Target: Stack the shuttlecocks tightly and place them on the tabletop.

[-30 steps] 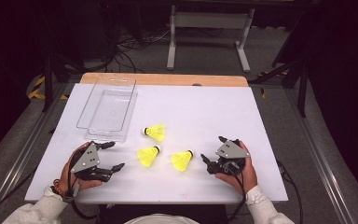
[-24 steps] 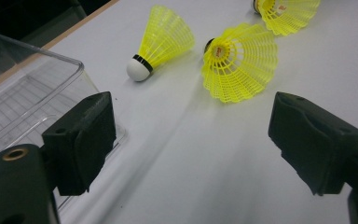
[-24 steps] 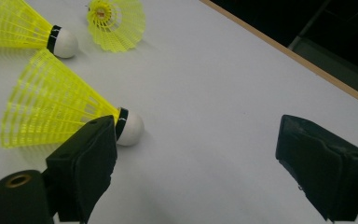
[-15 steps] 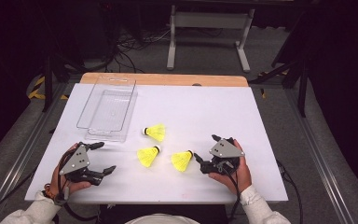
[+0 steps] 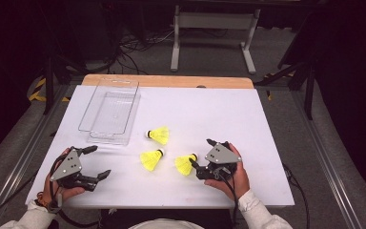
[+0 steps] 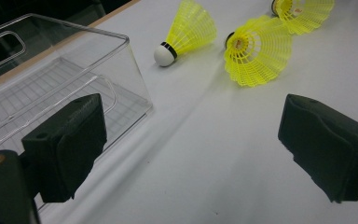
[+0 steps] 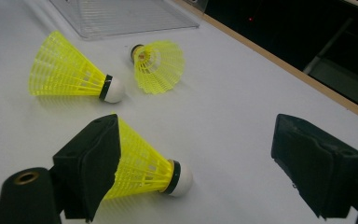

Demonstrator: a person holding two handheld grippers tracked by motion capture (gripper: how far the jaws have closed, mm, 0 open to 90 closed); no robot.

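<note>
Right gripper [image 5: 199, 154] wide open near the table's [image 5: 267, 143] front edge, nearest shuttlecock [image 7: 144, 165] between its jaws, unheld. Left gripper [image 5: 96, 161] open, empty, jaws just widened. Risk: closing on the skirt crushes feathers or flicks it away.

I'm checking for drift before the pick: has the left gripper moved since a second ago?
Yes. The left gripper has drawn back toward the table's near left corner, farther from the clear bin, its jaws just opening wider, with nothing between them.

The high view looks down the white table [image 5: 248, 119]; both low, close gripper views share its yellow shuttlecocks [image 6: 258, 56].
</note>
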